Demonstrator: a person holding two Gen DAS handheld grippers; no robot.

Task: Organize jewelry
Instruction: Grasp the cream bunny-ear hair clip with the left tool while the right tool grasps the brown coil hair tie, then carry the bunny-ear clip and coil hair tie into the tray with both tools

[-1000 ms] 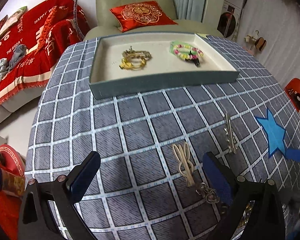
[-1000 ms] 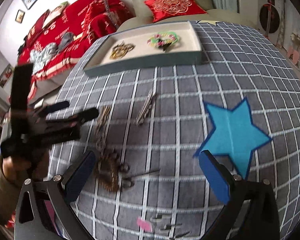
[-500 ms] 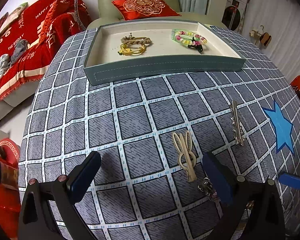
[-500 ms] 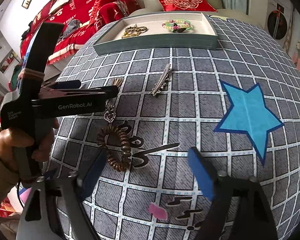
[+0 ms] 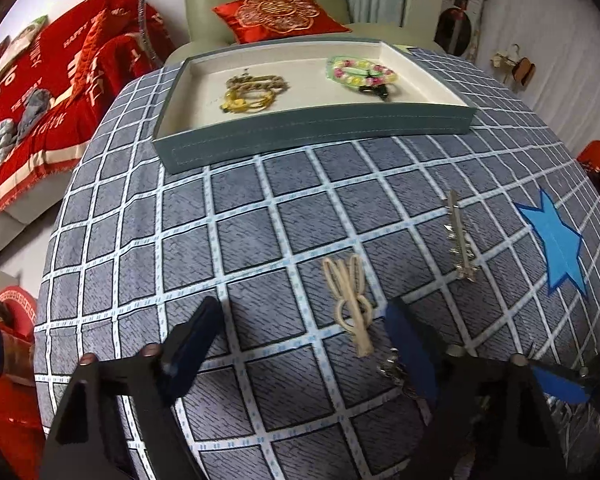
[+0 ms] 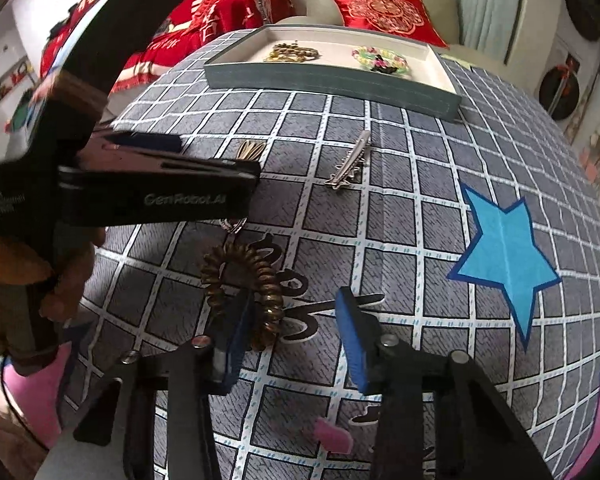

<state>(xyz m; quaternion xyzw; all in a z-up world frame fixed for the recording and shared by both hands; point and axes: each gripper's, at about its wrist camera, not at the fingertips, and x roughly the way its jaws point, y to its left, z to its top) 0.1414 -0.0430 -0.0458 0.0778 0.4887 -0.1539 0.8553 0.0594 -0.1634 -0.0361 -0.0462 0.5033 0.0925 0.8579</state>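
Observation:
A grey tray [image 5: 312, 132] at the table's far side holds a rope-and-yellow bracelet [image 5: 252, 90] and a green beaded bracelet [image 5: 360, 72]. A beige bow-shaped hair clip [image 5: 350, 300] lies just ahead of my open left gripper [image 5: 304, 344], near its right finger. A silver hair clip [image 5: 460, 240] lies further right, and a small silver charm [image 5: 392, 368] sits by the right finger. In the right wrist view my open right gripper [image 6: 296, 332] hovers over a brown coil hair tie [image 6: 252, 280], its left finger beside the coil. The left gripper's body [image 6: 160, 188] is at the left there.
The table has a grey checked cloth with a blue star [image 6: 504, 256] at the right. A pink patch [image 6: 334, 436] lies near the front edge. A green armchair with a red cushion [image 5: 276, 12] stands behind the tray. A red-covered sofa [image 5: 40, 92] is at the left.
My right gripper has moved left and down onto the coil hair tie, and its jaws have narrowed. My left gripper has edged forward and its jaws have narrowed a little.

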